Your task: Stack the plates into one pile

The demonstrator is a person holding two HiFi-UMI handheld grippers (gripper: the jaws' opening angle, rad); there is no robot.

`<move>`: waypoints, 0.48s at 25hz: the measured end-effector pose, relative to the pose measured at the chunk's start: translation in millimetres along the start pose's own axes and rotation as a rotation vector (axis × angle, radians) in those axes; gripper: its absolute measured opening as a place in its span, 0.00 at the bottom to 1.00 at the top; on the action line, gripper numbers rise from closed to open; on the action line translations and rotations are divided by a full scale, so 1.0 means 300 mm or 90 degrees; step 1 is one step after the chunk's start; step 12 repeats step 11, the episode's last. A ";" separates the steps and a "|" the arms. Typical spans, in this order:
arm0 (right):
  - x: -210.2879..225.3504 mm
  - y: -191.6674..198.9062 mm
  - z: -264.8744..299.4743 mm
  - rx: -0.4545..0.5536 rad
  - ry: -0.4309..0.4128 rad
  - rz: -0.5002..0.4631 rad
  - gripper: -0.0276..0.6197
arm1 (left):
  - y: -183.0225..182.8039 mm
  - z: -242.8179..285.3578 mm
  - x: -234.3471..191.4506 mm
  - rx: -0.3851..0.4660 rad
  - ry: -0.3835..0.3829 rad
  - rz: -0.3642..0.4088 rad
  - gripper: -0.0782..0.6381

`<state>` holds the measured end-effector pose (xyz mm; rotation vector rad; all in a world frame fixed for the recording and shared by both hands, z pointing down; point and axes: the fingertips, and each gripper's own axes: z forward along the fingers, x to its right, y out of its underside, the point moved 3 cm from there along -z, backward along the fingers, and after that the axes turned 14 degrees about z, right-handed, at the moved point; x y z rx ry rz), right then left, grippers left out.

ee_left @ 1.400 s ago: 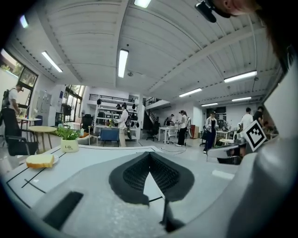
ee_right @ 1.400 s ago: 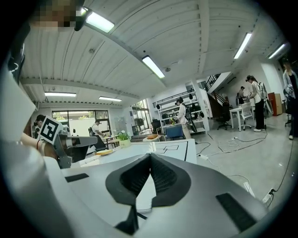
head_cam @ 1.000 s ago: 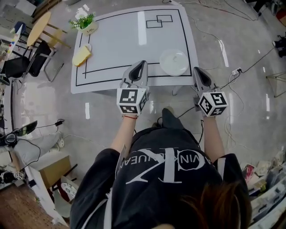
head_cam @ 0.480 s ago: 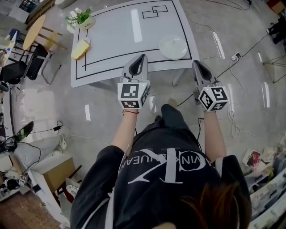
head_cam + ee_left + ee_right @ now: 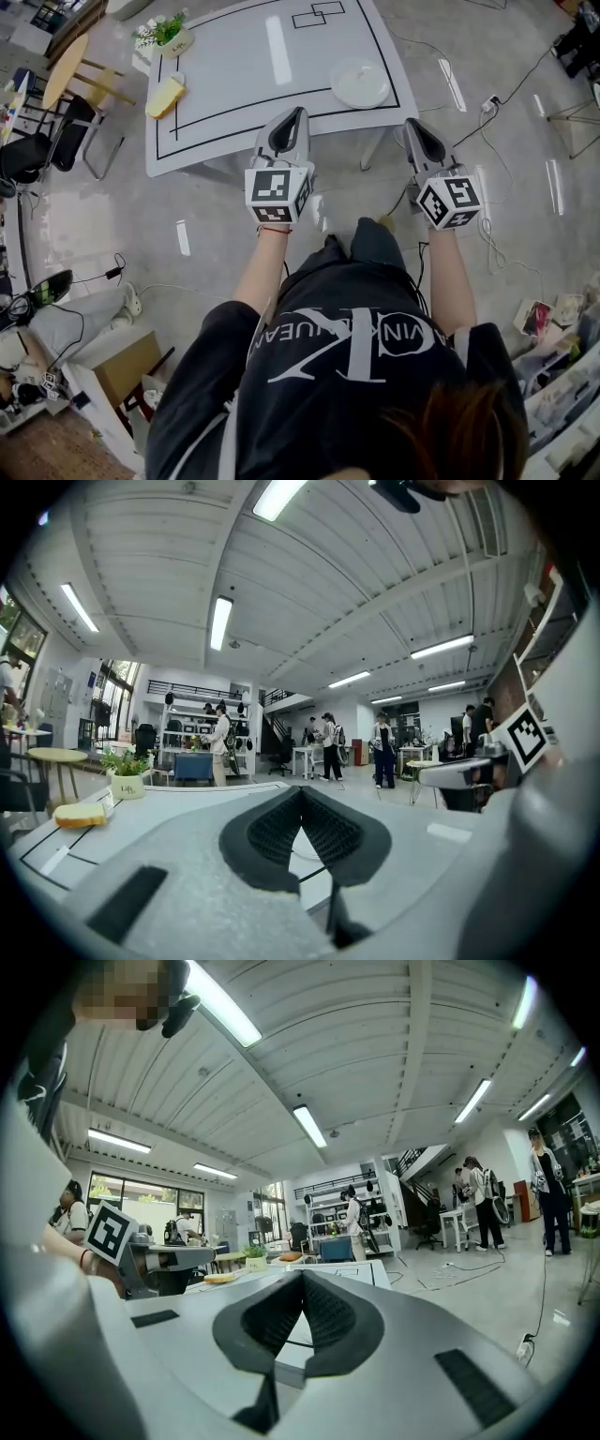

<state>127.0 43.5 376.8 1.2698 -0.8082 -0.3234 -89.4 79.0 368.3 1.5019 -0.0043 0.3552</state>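
**Counting what is showing**

One table [image 5: 234, 94] is carrying one white plate [image 5: 360, 82], one yellow block [image 5: 164, 97] and one potted plant [image 5: 167, 33]. Two grippers are showing: the left gripper [image 5: 298, 114] and the right gripper [image 5: 413, 126].

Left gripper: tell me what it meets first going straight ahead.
Likely nothing near: the left gripper points level over the bare table, the plate off to its right. Height is unclear; it may catch the near edge.
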 end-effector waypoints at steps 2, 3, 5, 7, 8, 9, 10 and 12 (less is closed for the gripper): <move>0.001 -0.005 -0.011 0.003 0.001 -0.001 0.04 | -0.004 -0.003 0.008 0.001 0.002 0.002 0.12; 0.003 -0.008 -0.015 0.004 0.002 -0.002 0.04 | -0.006 -0.003 0.011 0.002 0.002 0.002 0.12; 0.008 -0.012 -0.018 0.006 0.002 -0.003 0.04 | -0.009 -0.001 0.013 0.003 0.001 0.003 0.12; 0.013 -0.012 -0.016 0.007 0.001 -0.003 0.04 | -0.009 0.004 0.013 0.003 -0.001 0.003 0.12; 0.016 -0.010 -0.015 0.007 0.001 -0.002 0.04 | -0.008 0.006 0.014 0.003 -0.002 0.004 0.12; 0.019 -0.008 -0.015 0.007 0.000 -0.001 0.04 | -0.008 0.007 0.015 0.003 -0.004 0.004 0.12; 0.022 -0.007 -0.015 0.007 0.000 -0.001 0.04 | -0.007 0.008 0.016 0.003 -0.005 0.005 0.12; 0.025 -0.005 -0.014 0.007 -0.001 -0.001 0.04 | -0.007 0.009 0.017 0.002 -0.007 0.006 0.12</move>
